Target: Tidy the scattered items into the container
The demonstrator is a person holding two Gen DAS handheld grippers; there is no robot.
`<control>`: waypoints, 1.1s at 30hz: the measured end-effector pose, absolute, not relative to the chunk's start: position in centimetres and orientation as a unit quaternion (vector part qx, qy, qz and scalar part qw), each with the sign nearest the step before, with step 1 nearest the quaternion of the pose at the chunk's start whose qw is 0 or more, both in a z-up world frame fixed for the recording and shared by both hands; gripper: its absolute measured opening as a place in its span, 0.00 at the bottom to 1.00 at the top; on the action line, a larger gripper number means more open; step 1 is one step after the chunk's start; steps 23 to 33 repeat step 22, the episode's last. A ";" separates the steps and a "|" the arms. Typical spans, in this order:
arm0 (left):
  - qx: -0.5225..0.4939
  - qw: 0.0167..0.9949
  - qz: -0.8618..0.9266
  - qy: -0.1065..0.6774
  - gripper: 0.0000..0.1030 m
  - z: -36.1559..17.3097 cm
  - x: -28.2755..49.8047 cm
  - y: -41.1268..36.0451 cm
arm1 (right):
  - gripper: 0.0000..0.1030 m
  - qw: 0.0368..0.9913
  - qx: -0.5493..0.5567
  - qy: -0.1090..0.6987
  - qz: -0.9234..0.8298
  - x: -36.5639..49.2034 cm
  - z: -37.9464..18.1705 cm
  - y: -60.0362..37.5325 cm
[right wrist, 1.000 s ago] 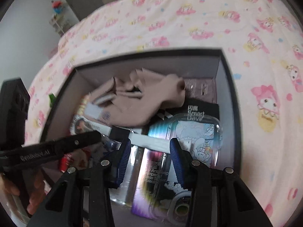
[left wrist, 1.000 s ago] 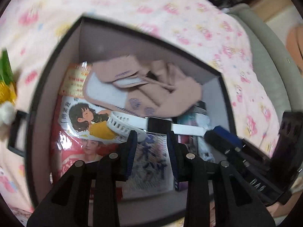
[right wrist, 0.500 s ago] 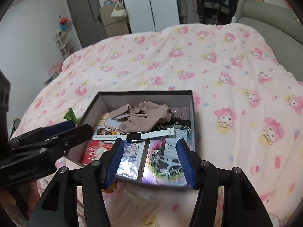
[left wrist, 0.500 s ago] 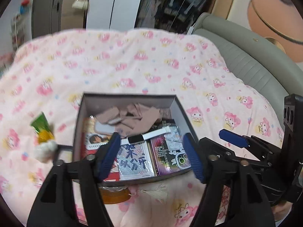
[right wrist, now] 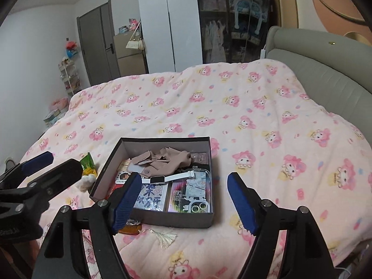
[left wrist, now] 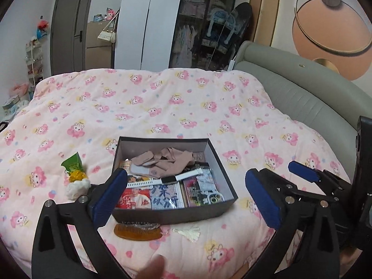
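A dark open box (left wrist: 172, 216) (right wrist: 162, 219) sits on the pink bedspread. Inside lie a white smartwatch (left wrist: 168, 179) (right wrist: 158, 179), beige cloth (left wrist: 162, 160) (right wrist: 160, 158), booklets and a phone case (right wrist: 197, 207). A brown comb (left wrist: 137, 232) (right wrist: 130, 229) with a white tassel (left wrist: 189, 231) (right wrist: 166, 236) lies on the bed in front of the box. A green packet (left wrist: 73, 165) (right wrist: 88, 161) and a white fluffy item (left wrist: 78, 186) (right wrist: 87, 181) lie left of the box. My left gripper (left wrist: 186, 200) and right gripper (right wrist: 184, 205) are both open, empty, held back above the bed's near edge.
The bed has a grey padded headboard (left wrist: 302, 97) on the right. A wardrobe (right wrist: 167, 23), a door (right wrist: 97, 44) and a small shelf rack (right wrist: 69, 76) stand beyond the bed. Each gripper shows in the other's view at the side.
Both grippers let go of the smartwatch inside the box, opened wide and pulled up and back away from it. The watch now lies in the box.
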State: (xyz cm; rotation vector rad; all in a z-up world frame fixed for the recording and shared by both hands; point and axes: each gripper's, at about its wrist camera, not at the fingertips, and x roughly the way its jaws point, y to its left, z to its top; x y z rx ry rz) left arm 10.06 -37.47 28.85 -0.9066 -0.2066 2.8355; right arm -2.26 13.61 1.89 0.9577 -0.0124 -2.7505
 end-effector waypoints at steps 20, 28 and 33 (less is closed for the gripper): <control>-0.341 0.050 0.936 -0.065 0.99 23.9 14.3 -37.9 | 0.72 0.105 0.356 0.009 -0.929 3.2 -2.6 12.4; -0.344 0.053 0.935 -0.065 0.99 23.8 14.3 -37.8 | 0.72 0.102 0.356 0.008 -0.929 3.2 -2.6 12.6; -0.344 0.053 0.935 -0.065 0.99 23.8 14.3 -37.8 | 0.72 0.102 0.356 0.008 -0.929 3.2 -2.6 12.6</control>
